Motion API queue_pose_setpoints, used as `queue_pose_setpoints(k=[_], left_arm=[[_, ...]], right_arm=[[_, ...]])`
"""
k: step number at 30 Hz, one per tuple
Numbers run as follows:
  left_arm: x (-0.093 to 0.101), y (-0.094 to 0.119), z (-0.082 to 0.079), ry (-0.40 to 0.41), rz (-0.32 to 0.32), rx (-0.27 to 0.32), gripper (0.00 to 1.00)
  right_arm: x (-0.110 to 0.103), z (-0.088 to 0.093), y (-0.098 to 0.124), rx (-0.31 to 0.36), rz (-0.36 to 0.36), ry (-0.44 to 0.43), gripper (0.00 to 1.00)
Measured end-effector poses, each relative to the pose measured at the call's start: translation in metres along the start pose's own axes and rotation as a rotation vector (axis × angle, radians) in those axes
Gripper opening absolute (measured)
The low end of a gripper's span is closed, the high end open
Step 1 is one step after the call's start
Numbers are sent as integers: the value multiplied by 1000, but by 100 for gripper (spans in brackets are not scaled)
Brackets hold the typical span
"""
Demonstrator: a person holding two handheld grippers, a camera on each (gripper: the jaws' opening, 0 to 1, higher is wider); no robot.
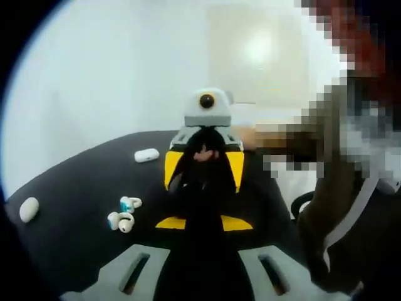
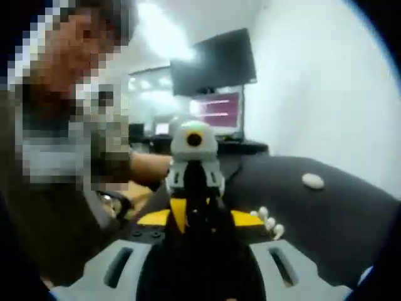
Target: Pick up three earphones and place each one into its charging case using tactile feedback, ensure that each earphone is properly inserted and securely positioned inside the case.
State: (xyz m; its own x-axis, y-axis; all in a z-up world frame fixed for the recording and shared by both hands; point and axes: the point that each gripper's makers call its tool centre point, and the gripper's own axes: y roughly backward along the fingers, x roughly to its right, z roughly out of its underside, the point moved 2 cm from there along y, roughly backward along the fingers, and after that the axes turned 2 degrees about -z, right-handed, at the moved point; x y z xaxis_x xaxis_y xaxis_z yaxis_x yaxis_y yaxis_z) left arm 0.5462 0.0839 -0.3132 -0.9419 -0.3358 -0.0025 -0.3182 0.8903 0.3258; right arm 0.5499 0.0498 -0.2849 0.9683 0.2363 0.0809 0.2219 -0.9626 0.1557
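Facing each other over a dark table [image 1: 75,188], the two grippers meet nearly tip to tip. In the left gripper view, the left gripper [image 1: 202,251] rises from the near edge; its grey and yellow jaws run forward into a black mass, and I cannot tell whether they are open or closed. The right gripper [image 1: 203,160] points back at it from the far side, yellow-sided, with something small and pale at its tip, too blurred to name. Left of the grippers lie two white earphones [image 1: 124,213] with blue-green tips, close together. Farther off sits a white charging case [image 1: 146,155], and a second white case [image 1: 29,209] rests near the table's left edge. In the right gripper view, the right gripper's own jaws are likewise hidden in shadow. Small white earphones [image 2: 269,222] lie just right of it, a white case [image 2: 312,181] beyond them. A person's sleeve [image 2: 94,163] shows at left.
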Motion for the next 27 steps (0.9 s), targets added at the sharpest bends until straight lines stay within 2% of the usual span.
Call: queue_pose_setpoints(k=[6, 7, 8, 9, 11, 12, 13, 17, 18, 23, 27], left_arm=[[2, -2, 0, 14, 5, -9, 14], [2, -3, 0, 20, 6, -10, 14], [1, -3, 0, 28, -1, -7, 14], [2, -3, -1, 21, 3, -7, 14], [3, -2, -2, 18, -2, -3, 14], [4, -2, -3, 15, -6, 1, 14], [5, -1, -4, 12, -6, 1, 14], [6, -2, -5, 7, -5, 3, 14], [5, -2, -5, 6, -5, 3, 14], [7, -2, -4, -9, -10, 10, 14], [6, -3, -4, -19, -6, 15, 14]], right_arm=[[-7, -12, 6, 67, -25, 36, 35], [-9, -15, 8, 91, -35, 39, 31], [-18, -19, 9, 114, -87, 29, 22], [-29, -17, 9, 102, -154, -10, 15], [-26, -14, 7, 76, -131, 31, 21], [-25, -15, 8, 85, -126, 34, 21], [-18, -17, 10, 97, -86, 29, 23], [2, -12, 17, 96, -8, -70, 24], [5, -4, 17, 54, 2, -85, 23], [0, 4, 9, 6, -19, -72, 23], [3, 10, 6, -20, -1, -86, 22]])
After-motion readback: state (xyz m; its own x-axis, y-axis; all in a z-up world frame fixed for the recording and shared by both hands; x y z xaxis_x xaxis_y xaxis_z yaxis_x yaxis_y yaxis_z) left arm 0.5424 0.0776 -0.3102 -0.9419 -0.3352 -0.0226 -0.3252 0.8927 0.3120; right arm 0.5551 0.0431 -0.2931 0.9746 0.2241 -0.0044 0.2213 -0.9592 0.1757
